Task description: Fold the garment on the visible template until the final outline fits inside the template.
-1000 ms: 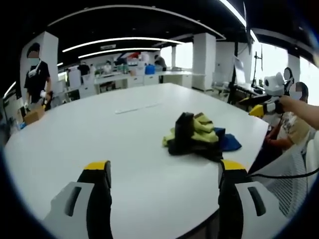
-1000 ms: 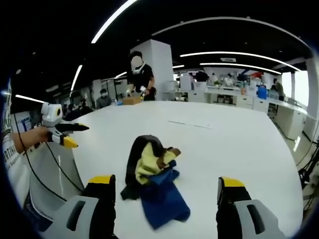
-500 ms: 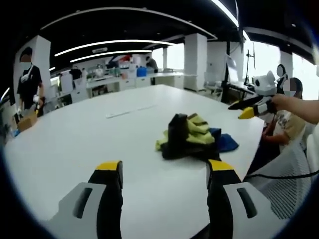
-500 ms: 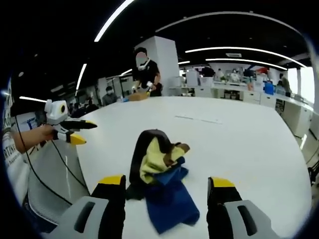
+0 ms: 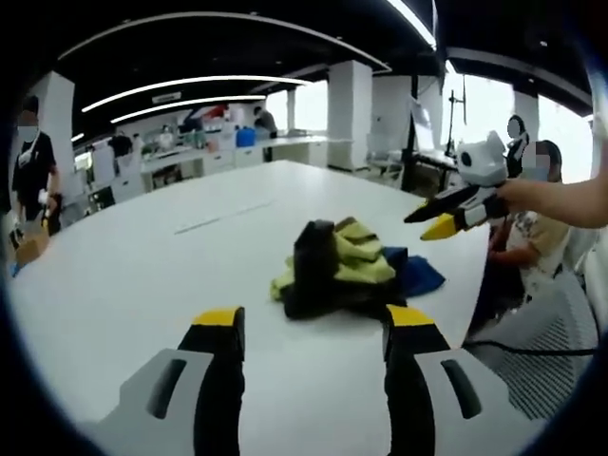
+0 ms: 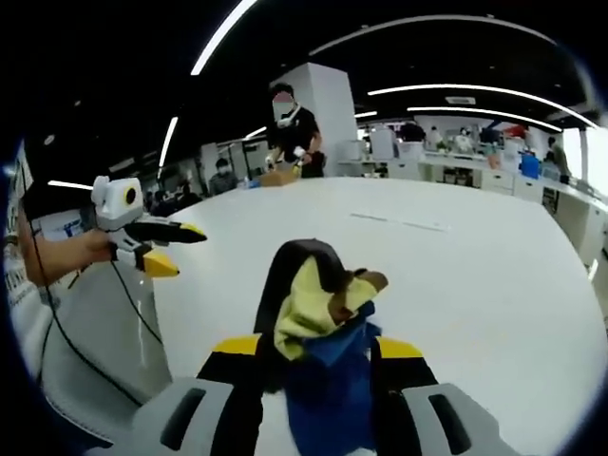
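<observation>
Your work surface is a broad white table [image 5: 142, 275] — smooth, glossy, with a thin pale strip [image 5: 214, 217] lying far out on it. Around it is an open-plan office: white columns, curved ceiling light strips, desks at the far side, a person [image 6: 293, 133] standing at the table's far left corner in the right gripper view.

The garment [image 5: 342, 266] sits crumpled in a heap near the table's edge (black, yellow-green and blue fabric bunched together), not spread flat.

Your left gripper [image 5: 312, 328] hangs above the table short of the heap — jaws apart, nothing between them. Your right gripper [image 6: 313, 350] is low at the heap, jaws apart with the blue and black fabric lying between them; I cannot tell whether they touch it.

In the left gripper view the right gripper comes in from the right, above the heap's right side.
</observation>
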